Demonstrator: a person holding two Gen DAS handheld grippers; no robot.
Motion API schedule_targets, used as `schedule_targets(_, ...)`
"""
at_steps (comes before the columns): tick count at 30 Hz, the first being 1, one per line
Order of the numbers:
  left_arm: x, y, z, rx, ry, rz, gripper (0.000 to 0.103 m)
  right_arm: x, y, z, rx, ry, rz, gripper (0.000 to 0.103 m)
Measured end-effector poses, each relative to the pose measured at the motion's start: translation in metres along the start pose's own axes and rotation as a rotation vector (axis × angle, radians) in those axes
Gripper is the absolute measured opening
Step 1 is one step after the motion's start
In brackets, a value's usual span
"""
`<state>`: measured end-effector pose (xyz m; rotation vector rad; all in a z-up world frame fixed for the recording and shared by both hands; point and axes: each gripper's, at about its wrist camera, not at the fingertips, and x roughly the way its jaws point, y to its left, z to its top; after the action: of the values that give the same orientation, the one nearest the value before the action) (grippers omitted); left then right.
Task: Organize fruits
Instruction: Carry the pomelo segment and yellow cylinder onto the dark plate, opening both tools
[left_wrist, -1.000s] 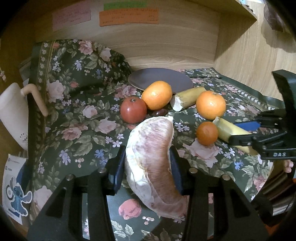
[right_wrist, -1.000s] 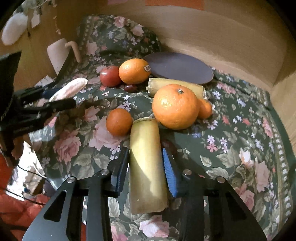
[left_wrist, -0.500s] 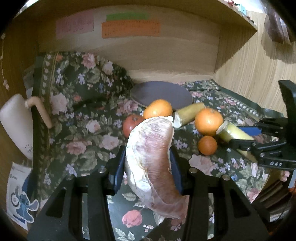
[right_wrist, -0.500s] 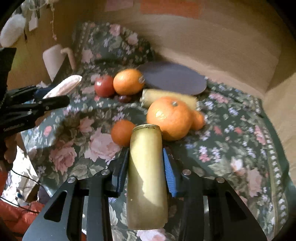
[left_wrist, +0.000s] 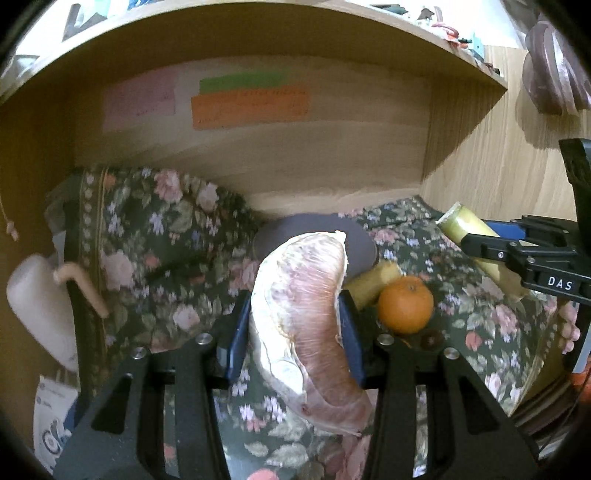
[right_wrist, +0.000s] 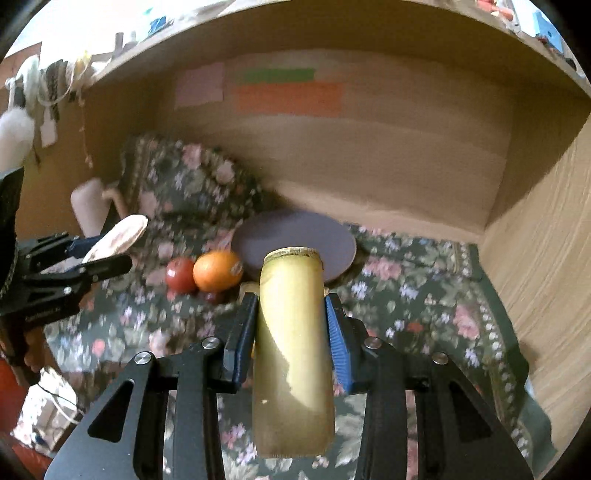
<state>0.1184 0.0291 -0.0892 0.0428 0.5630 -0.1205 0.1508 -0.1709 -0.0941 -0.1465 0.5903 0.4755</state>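
My left gripper (left_wrist: 295, 332) is shut on a peeled pink pomelo wedge (left_wrist: 306, 317) wrapped in film, held above the floral cloth (left_wrist: 155, 258). My right gripper (right_wrist: 291, 325) is shut on a pale yellow sugarcane piece (right_wrist: 291, 350), also lifted. Each gripper shows in the other's view: the right gripper (left_wrist: 480, 243) with its sugarcane piece (left_wrist: 465, 225), the left gripper (right_wrist: 107, 254) with its pomelo wedge (right_wrist: 118, 236). A dark round plate (right_wrist: 295, 243) lies at the back. An orange (left_wrist: 405, 304), a second sugarcane piece (left_wrist: 373, 282), a red apple (right_wrist: 180, 275) and another orange (right_wrist: 217, 270) rest on the cloth.
Wooden walls close the alcove behind and on the right (right_wrist: 546, 258), with a shelf overhead. Coloured paper notes (left_wrist: 251, 105) are stuck on the back wall. A white object with a beige hook (left_wrist: 40, 306) stands at the left. A small dark fruit (left_wrist: 430, 338) lies near the orange.
Both grippers have risen with their loads, the pomelo wedge and the sugarcane piece coming off the cloth. The views tilted up, showing more of the back wall and shelf.
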Motion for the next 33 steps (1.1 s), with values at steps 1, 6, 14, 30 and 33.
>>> schedule_targets(1,0.002,-0.001,0.003,0.002,-0.002,0.002,0.045,0.001,0.000,0.003,-0.001,-0.009,-0.003,0.034)
schedule_targets(6,0.019,0.001,0.025,0.006,-0.010,0.005,0.045,0.015,-0.001,0.021,-0.008,-0.035,-0.001,0.034)
schedule_targets(14,0.052,0.007,0.054,0.014,-0.003,0.010,0.045,0.048,-0.012,0.048,0.007,-0.047,0.011,0.034)
schedule_targets(30,0.161,0.028,0.082,0.015,0.135,0.004,0.045,0.142,-0.030,0.082,0.011,0.071,-0.004,0.034)
schedule_targets(33,0.180,0.031,0.086,0.011,0.172,-0.014,0.045,0.159,-0.032,0.084,0.012,0.107,-0.016,0.034)
